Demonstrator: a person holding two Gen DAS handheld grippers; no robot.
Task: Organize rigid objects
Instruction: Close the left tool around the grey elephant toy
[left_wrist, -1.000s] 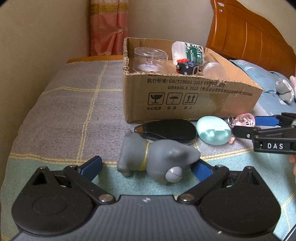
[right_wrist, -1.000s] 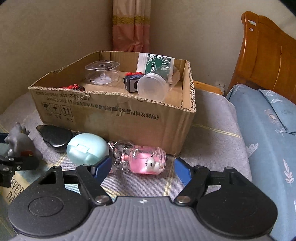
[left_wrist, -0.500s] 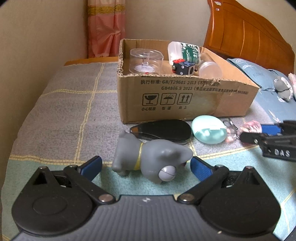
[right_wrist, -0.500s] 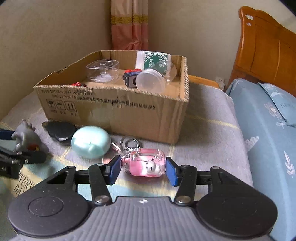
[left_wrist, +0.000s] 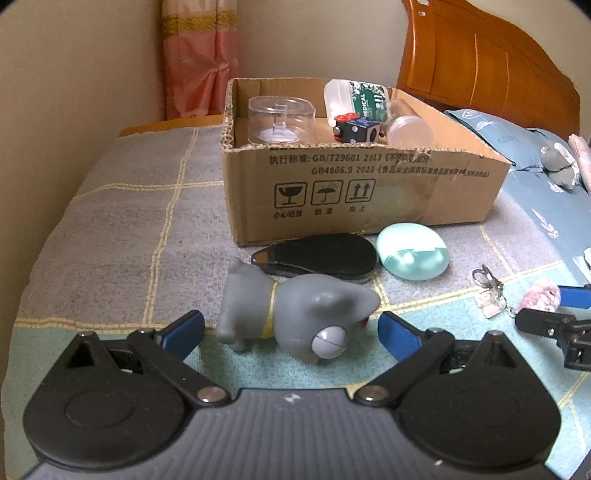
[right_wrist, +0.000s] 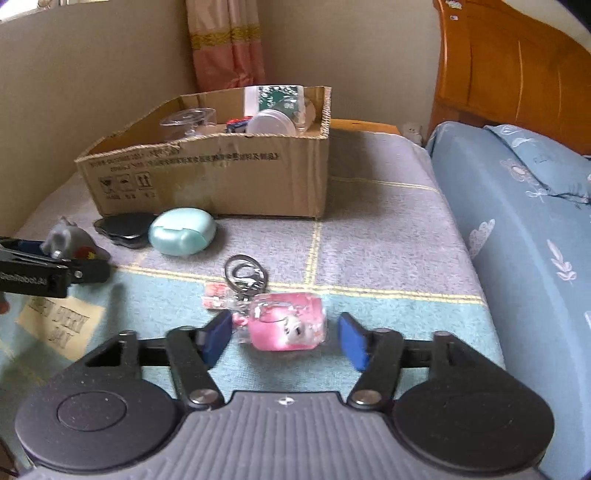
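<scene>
Cardboard box (left_wrist: 354, 192): open-topped, standing on the checked blanket (left_wrist: 122, 221) at the far end of the bed; already holds a clear round container (left_wrist: 280, 120), a labelled bottle (left_wrist: 356, 99), a dark cube (left_wrist: 356, 131) and a clear jar (left_wrist: 410, 131), so it appears to be the collecting point for the sorted items. Black flat case (left_wrist: 317, 256) and mint oval case (left_wrist: 412, 254): lying side by side on the blanket just in front of the box wall, not yet put in. Grey toy animal (left_wrist: 291, 317): on its side on the blanket, between the blue pads of the left gripper (left_wrist: 291, 328); pads stand apart with a gap on each side, so the toy is framed for a grasp, not gripped. Pink keychain charm (right_wrist: 286, 325): resting on the blanket well in front of the box, its ring (right_wrist: 245, 271) trailing toward the box. Right gripper (right_wrist: 286, 338): its jaws have just been opening; the charm lies between the pads with clear space on both sides, so it is not held. Likely reading: both items lined up for pickup and transfer into the box.
</scene>
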